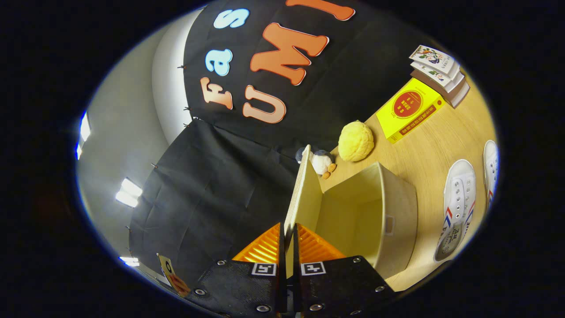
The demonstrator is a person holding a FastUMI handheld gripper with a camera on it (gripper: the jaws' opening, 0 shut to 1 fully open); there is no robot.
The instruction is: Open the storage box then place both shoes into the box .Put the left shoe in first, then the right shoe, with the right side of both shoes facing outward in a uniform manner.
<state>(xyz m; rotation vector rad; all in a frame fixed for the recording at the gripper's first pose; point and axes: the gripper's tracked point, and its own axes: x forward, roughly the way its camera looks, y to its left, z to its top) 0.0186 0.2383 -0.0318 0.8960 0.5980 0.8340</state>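
Now gripper (288, 240) clamped on raised lid (303, 194) of storage box (375, 216), lower centre of frame. Box open on counter (423, 154). Two white shoes (459, 207) lie at right, well apart from box.

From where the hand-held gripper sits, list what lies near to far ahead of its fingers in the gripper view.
Hand-held gripper shut on the cream box lid → small plush penguin toy → round yellow bumpy ball → yellow book → stack of white books.
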